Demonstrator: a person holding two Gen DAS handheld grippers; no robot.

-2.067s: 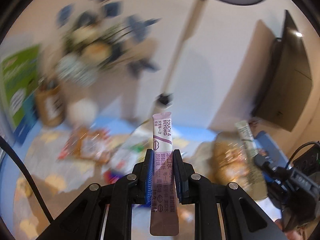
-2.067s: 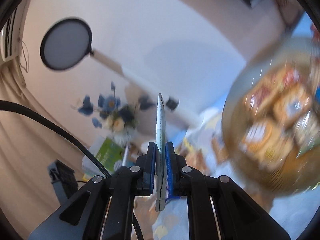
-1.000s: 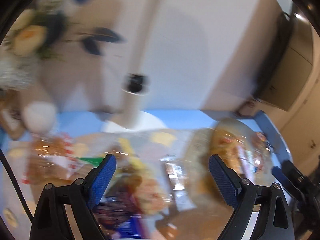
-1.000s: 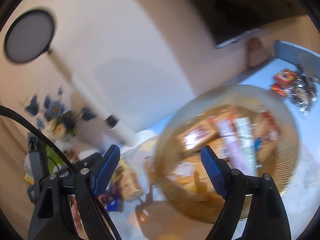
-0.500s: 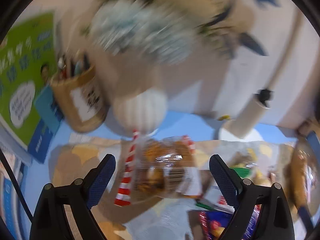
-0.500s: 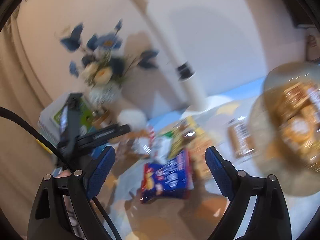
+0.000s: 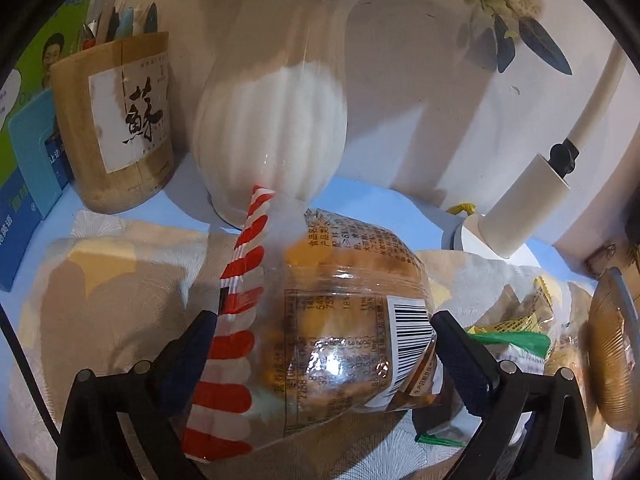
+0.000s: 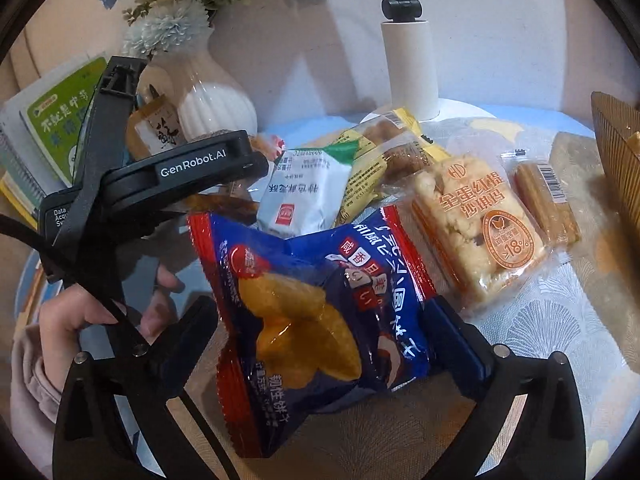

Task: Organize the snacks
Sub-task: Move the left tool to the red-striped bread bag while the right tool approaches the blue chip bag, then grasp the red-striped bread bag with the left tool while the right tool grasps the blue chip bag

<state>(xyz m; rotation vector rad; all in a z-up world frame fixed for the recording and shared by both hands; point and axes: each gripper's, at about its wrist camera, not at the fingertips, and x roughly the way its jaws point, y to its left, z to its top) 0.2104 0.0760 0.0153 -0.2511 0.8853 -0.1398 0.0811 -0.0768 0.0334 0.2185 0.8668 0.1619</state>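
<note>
Both grippers opening, fingers wide apart. Left gripper (image 7: 320,360) straddles clear red-striped bread bag (image 7: 320,332) on the worktop (image 7: 120,280) before white vase (image 7: 272,128). Right gripper (image 8: 320,344) straddles blue cracker packet (image 8: 312,320); neither clamped.

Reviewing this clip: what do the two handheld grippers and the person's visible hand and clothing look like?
Both the left gripper and the right gripper have black plastic frames with silver screws and blue ribbed pads. The left one's housing reads "GenRobot.AI" in white. A black cable trails by it. The hand wears a pale pinkish sleeve.
</note>
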